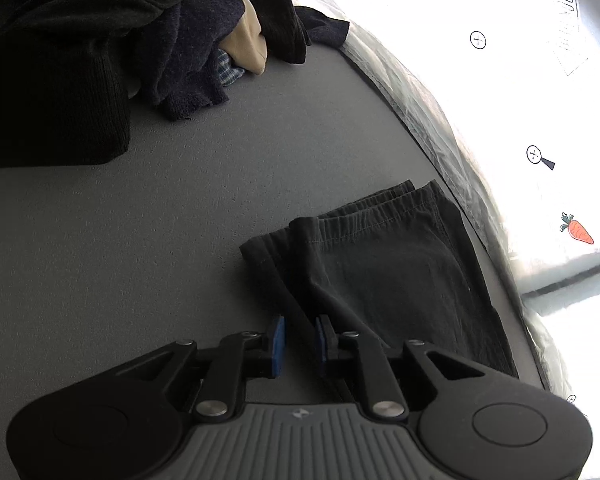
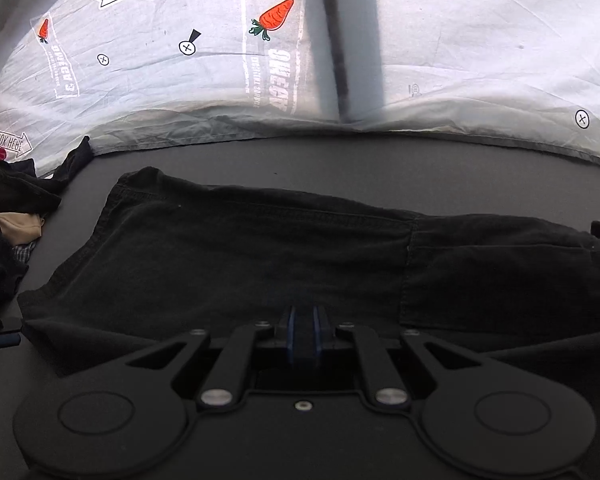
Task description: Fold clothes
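Left gripper (image 1: 300,334): blue-padded jaws stood a narrow gap apart, with a raised ridge of black cloth running between them. Whether the pads (image 1: 278,334) were pinching that ridge or only straddling it, the left wrist view did not settle. The ridge belonged to the near edge of the black trousers (image 1: 380,264), whose gathered elastic waistband (image 1: 364,216) lay at the far end, doubled over on itself.

Right gripper (image 2: 304,332): jaws drawn nearly together, only a dark sliver between the blue pads (image 2: 291,332). It sat low at the near hem of the same trousers (image 2: 260,256); whether cloth was caught in the sliver could not be made out. A stitched patch pocket (image 2: 500,276) showed to the right of the gripper.

Judgement: both grippers sat along one long edge of the garment, a placement suited to lifting that edge and carrying it across as a fold. The trousers lay flat, lengthwise along the grey table (image 1: 140,240), close to the printed white sheet (image 2: 460,60) hung behind it. They looked already doubled leg on leg, though layer count was uncertain.

Containers: none seen. Other clothes lay loose in a heap (image 1: 80,60) on the table, well apart from the trousers: dark knits, a tan piece (image 1: 248,40), a plaid scrap (image 1: 228,68).
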`<state>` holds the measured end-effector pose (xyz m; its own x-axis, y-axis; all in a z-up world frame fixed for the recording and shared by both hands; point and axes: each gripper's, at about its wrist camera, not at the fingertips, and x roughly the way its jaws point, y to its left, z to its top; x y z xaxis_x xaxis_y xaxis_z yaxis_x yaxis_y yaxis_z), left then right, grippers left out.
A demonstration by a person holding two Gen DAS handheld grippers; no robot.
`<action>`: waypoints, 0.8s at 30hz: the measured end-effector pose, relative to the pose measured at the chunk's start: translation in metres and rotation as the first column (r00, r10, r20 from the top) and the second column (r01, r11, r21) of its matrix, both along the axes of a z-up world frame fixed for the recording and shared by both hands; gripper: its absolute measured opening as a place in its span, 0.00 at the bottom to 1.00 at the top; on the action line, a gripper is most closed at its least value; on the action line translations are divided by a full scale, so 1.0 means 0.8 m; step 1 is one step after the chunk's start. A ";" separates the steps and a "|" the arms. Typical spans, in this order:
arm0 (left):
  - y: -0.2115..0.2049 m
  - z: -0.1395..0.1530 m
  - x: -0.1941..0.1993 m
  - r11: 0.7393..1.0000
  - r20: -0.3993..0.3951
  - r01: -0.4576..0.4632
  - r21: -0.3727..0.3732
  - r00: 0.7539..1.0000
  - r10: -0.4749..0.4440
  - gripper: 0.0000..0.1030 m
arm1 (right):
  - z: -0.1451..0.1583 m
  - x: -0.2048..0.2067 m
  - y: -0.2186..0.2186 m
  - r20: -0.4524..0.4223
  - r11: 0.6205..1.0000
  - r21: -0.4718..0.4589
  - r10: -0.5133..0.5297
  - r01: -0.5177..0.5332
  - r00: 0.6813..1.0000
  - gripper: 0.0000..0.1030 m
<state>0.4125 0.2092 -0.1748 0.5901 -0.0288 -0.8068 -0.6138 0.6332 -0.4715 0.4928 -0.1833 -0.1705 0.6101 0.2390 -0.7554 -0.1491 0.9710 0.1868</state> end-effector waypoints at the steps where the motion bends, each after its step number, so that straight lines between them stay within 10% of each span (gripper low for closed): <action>1: -0.010 0.000 -0.005 1.000 -0.006 0.023 0.003 1.000 -0.023 0.19 | 0.002 -0.025 -0.016 -0.005 1.000 0.005 -0.020 0.020 1.000 0.10; 8: -0.097 -0.021 -0.009 0.980 -0.093 0.182 -0.077 0.978 -0.189 0.19 | -0.016 -0.131 -0.087 -0.142 0.976 0.088 -0.186 0.199 0.972 0.06; 10: -0.111 -0.026 -0.009 0.968 -0.058 0.188 -0.164 0.978 -0.199 0.19 | -0.037 -0.146 -0.130 -0.282 0.861 0.314 -0.317 0.399 0.906 0.05; 12: -0.117 -0.039 -0.010 0.937 -0.026 0.147 -0.318 0.986 -0.164 0.19 | -0.063 -0.159 -0.172 -0.425 0.642 0.494 -0.411 0.587 0.806 0.05; 16: -0.124 -0.074 -0.011 0.826 -0.054 0.026 -0.563 0.996 -0.069 0.17 | -0.112 -0.183 -0.212 -0.639 0.279 0.550 -0.466 0.787 0.612 0.05; 21: -0.135 -0.080 -0.002 0.840 -0.090 0.041 -0.541 0.990 -0.106 0.16 | -0.136 -0.180 -0.223 -0.698 0.119 0.578 -0.442 0.808 0.564 0.05; 24: -0.138 -0.077 0.003 0.849 -0.074 0.067 -0.523 0.990 -0.124 0.17 | -0.125 -0.169 -0.231 -0.674 0.049 0.640 -0.444 0.767 0.591 0.05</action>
